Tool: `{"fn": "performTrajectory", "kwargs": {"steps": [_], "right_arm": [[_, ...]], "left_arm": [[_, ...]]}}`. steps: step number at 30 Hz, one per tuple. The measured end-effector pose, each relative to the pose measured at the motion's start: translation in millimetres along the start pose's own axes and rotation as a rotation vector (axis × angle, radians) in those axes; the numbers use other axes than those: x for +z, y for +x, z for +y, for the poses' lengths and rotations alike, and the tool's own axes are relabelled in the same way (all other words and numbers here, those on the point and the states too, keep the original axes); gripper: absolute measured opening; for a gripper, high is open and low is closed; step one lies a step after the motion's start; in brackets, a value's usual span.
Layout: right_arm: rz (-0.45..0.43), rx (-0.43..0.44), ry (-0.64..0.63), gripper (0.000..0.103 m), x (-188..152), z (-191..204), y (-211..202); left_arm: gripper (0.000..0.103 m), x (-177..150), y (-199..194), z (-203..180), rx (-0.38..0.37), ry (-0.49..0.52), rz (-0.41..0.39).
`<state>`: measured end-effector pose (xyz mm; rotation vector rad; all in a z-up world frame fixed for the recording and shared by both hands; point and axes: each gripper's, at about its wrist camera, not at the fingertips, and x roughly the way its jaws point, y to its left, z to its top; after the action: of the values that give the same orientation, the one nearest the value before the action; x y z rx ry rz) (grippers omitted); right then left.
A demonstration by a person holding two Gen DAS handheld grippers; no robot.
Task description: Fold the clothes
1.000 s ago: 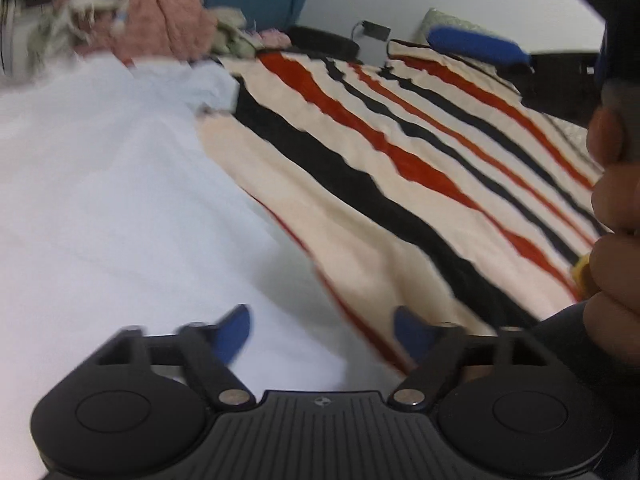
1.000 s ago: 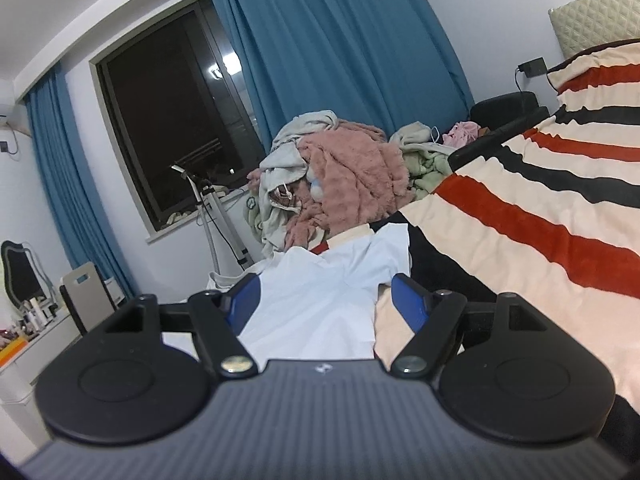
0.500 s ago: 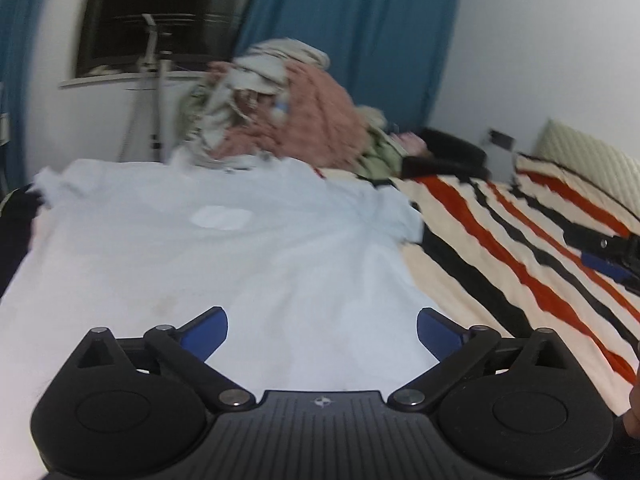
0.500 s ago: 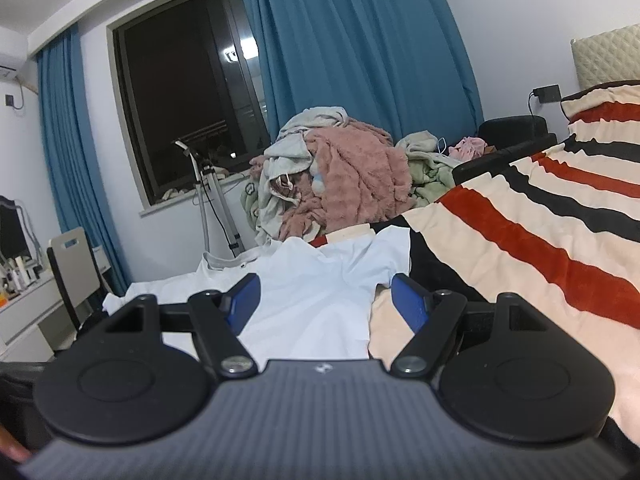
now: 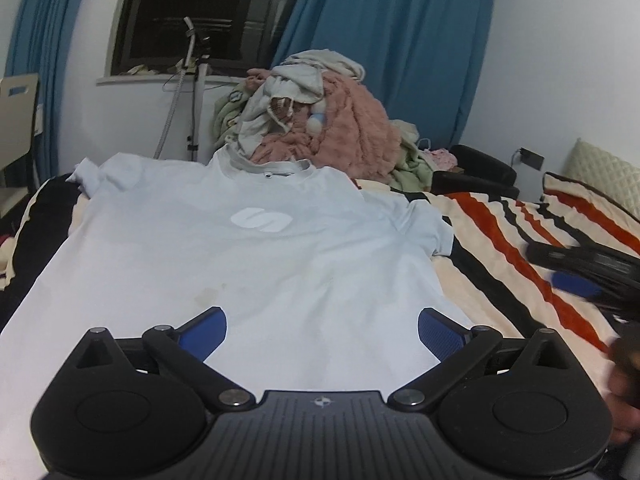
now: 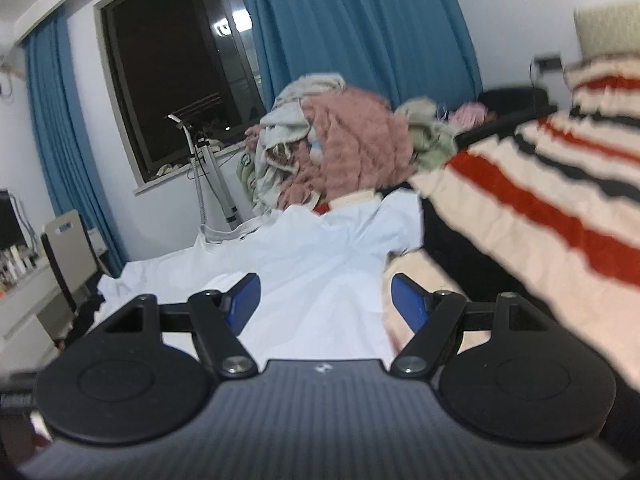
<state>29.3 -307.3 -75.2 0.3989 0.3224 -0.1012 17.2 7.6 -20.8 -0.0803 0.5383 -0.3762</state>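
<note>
— T-shirt (image 5: pixel 248 264) lies flat on the striped blanket (image 5: pixel 500 248), below our left gripper (image 5: pixel 322 330) and right gripper (image 6: pixel 325 300), both spread and empty.
— We could pinch blanket with the hem.
— True. Behind it, the laundry pile (image 5: pixel 320 120), blue curtains (image 5: pixel 392 48), a dark window (image 6: pixel 176 80).

T-shirt (image 5: pixel 248 264) spread flat on bed, on top of blanket (image 5: pixel 520 248), collar toward far end. Clothes pile (image 5: pixel 320 120) heaped behind collar. Window (image 5: pixel 192 16) set behind pile, curtains (image 5: pixel 392 48) hung at both sides. Left gripper (image 5: pixel 322 330) held above shirt hem; right gripper (image 6: pixel 326 300) placed over shirt's right edge, blanket to its right.
</note>
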Motion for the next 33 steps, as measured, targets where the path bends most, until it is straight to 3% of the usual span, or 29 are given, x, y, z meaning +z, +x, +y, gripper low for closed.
{"fn": "performTrajectory", "kwargs": {"steps": [4,9,17,20,24,33], "right_arm": [[0.043,0.048,0.068,0.074,17,-10,54],[0.073,0.091,0.278,0.075,32,-61,123],[0.127,0.057,0.703,0.074,-4,-176,218],[0.109,0.121,0.773,0.075,-18,-193,248],[0.073,0.221,0.726,0.075,-19,-187,285],[-0.031,0.245,0.614,0.073,1,-181,364]], "left_arm": [[0.103,-4,-3,-6,0.03,0.02,-0.039],[0.103,-13,10,-3,0.07,0.02,0.004],[0.103,-23,42,0,0.095,0.005,0.027],[0.103,-24,57,3,0.09,-0.016,0.035],[0.103,-21,74,7,0.082,-0.056,0.038],[0.103,-21,108,16,0.095,-0.104,0.062]]}}
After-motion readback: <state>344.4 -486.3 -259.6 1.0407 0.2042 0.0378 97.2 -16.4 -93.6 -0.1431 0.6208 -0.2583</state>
